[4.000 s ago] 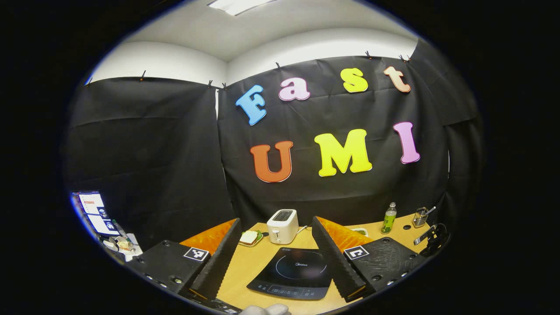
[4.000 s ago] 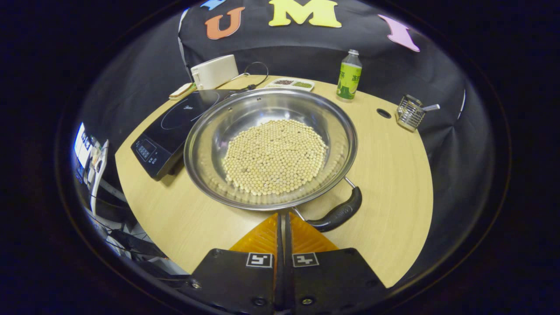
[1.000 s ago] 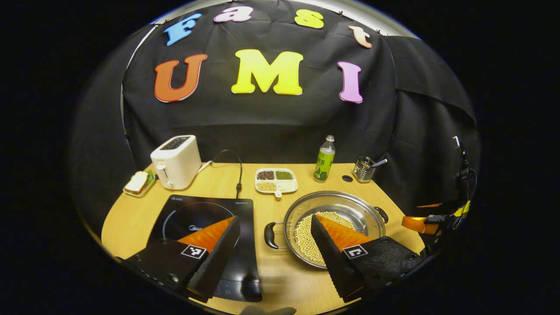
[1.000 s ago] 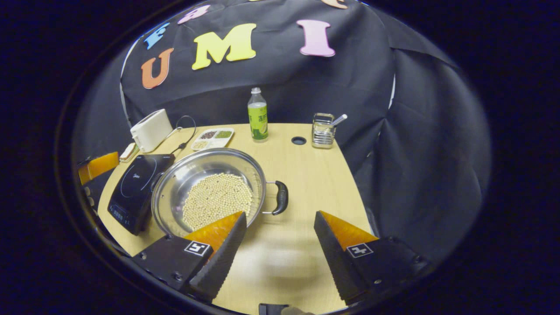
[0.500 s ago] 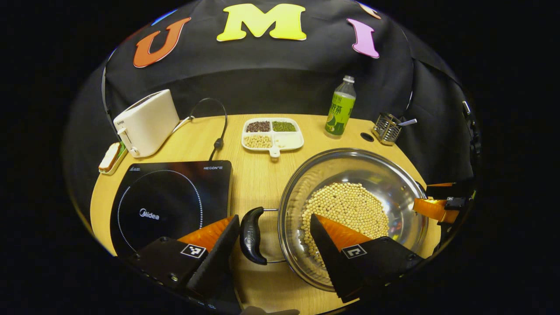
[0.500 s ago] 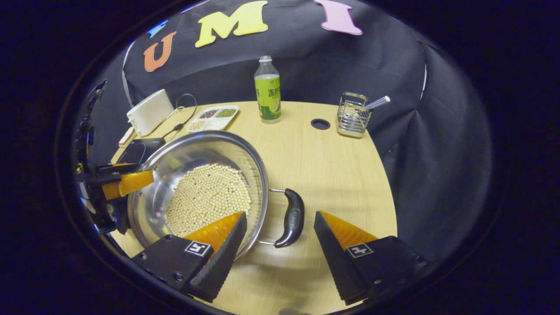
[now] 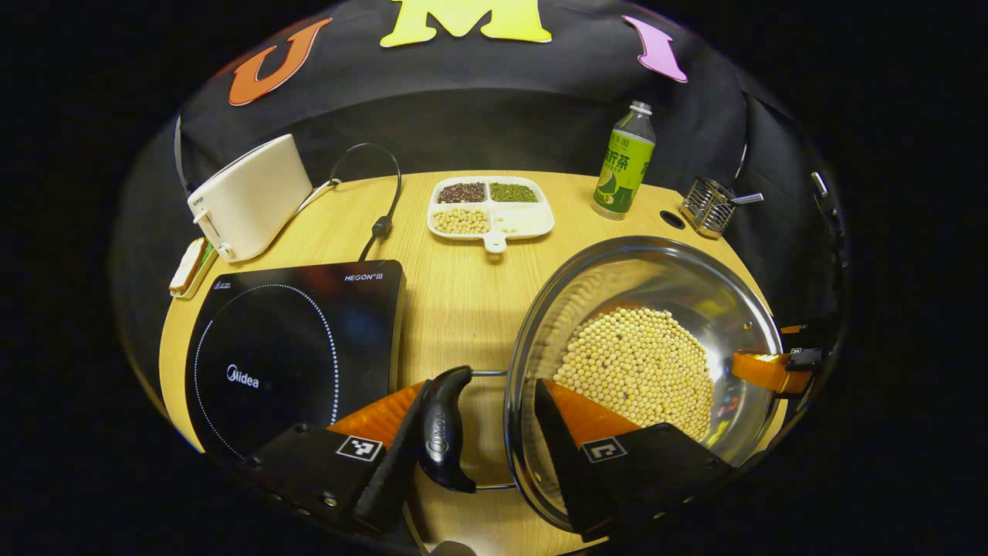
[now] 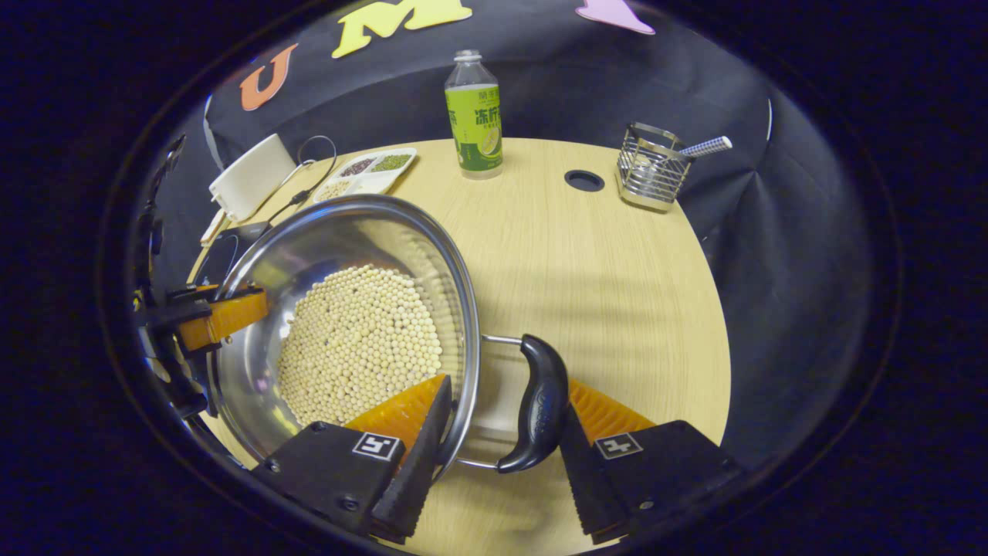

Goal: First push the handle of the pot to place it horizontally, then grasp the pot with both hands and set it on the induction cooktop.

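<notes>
My left gripper [image 7: 478,444] has two wedge-shaped fingers [image 7: 386,471] with saw-toothed inner edges, each on a flat matte block with round screws near its rim and a small square black-and-white marker [image 7: 360,448] on top. My right gripper [image 8: 502,455] is built the same: toothed wedges, screwed blocks, and one square marker [image 8: 617,445] on each block.

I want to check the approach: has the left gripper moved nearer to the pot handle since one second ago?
Yes. In the left gripper view the left gripper has come forward toward the table; it now straddles the pot's left handle.
</notes>
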`<state>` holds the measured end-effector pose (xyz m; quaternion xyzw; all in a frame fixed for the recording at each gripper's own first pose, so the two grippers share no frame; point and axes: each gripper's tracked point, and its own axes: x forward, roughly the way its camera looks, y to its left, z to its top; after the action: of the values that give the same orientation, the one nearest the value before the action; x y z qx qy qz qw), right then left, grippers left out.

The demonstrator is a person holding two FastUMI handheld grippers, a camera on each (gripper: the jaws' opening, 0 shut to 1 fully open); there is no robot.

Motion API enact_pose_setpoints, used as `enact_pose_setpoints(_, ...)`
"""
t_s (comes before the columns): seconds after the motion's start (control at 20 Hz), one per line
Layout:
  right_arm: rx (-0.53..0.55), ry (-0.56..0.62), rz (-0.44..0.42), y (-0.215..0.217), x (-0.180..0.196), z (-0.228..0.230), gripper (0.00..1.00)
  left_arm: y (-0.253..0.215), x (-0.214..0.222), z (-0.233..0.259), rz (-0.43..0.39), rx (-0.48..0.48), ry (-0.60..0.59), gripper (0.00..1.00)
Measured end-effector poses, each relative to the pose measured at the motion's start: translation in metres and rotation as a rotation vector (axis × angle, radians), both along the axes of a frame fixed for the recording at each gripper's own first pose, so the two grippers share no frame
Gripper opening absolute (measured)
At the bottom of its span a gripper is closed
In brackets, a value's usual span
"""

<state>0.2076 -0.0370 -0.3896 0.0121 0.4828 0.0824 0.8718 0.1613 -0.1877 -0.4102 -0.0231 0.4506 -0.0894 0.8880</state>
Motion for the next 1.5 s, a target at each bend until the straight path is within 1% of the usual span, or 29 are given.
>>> enact_pose_setpoints(0.05, 0.008, 0.018, -0.015, 0.0, -0.001, 0.0, 0.72, -0.001, -0.001, 0.0, 0.0, -0.003, 0.008, 0.73)
enact_pose_setpoints(0.15, 0.007, 0.04, -0.027, -0.001, 0.0, 0.002, 0.69, -0.001, -0.003, -0.001, 0.005, -0.011, 0.03, 0.72)
enact_pose_setpoints(0.2, 0.009, 0.046, -0.034, 0.0, -0.001, 0.001, 0.68, -0.001, -0.003, 0.0, 0.009, -0.02, 0.036, 0.82)
enact_pose_setpoints(0.25, 0.013, 0.054, -0.042, 0.0, -0.001, 0.001, 0.67, -0.002, -0.003, -0.001, 0.015, -0.032, 0.05, 0.71)
enact_pose_setpoints(0.3, 0.004, 0.07, -0.029, 0.0, -0.003, 0.0, 0.67, -0.002, -0.004, -0.003, 0.014, -0.045, 0.058, 0.6)
enact_pose_setpoints(0.35, -0.002, 0.075, -0.025, -0.001, -0.003, 0.0, 0.67, -0.003, -0.004, -0.002, 0.011, -0.058, 0.072, 0.69)
enact_pose_setpoints(0.45, 0.003, 0.072, -0.02, -0.001, -0.003, 0.003, 0.67, -0.003, -0.004, -0.002, 0.007, -0.08, 0.082, 0.66)
enact_pose_setpoints(0.5, 0.005, 0.067, -0.025, 0.001, -0.001, 0.001, 0.66, -0.003, -0.004, -0.001, 0.009, -0.078, 0.079, 0.75)
enact_pose_setpoints(0.55, 0.002, 0.069, -0.037, 0.0, -0.003, 0.004, 0.64, -0.003, -0.006, -0.001, 0.006, -0.065, 0.083, 0.63)
enact_pose_setpoints(0.6, 0.007, 0.071, -0.046, 0.002, -0.003, 0.005, 0.63, -0.001, -0.009, 0.0, -0.009, -0.046, 0.084, 0.72)
enact_pose_setpoints(0.65, 0.016, 0.065, -0.054, 0.004, -0.003, 0.007, 0.61, 0.0, -0.011, 0.004, -0.022, -0.045, 0.071, 0.62)
enact_pose_setpoints(0.85, 0.018, 0.022, -0.062, 0.0, -0.004, 0.012, 0.6, 0.014, -0.016, 0.03, -0.05, -0.058, 0.025, 0.62)
enact_pose_setpoints(1.05, 0.021, -0.007, -0.049, 0.005, -0.007, 0.004, 0.6, 0.048, -0.021, 0.05, -0.044, -0.059, -0.004, 0.61)
enact_pose_setpoints(1.5, 0.042, -0.019, 0.013, -0.001, 0.002, 0.004, 0.6, 0.153, -0.039, 0.072, 0.014, -0.029, -0.01, 0.61)
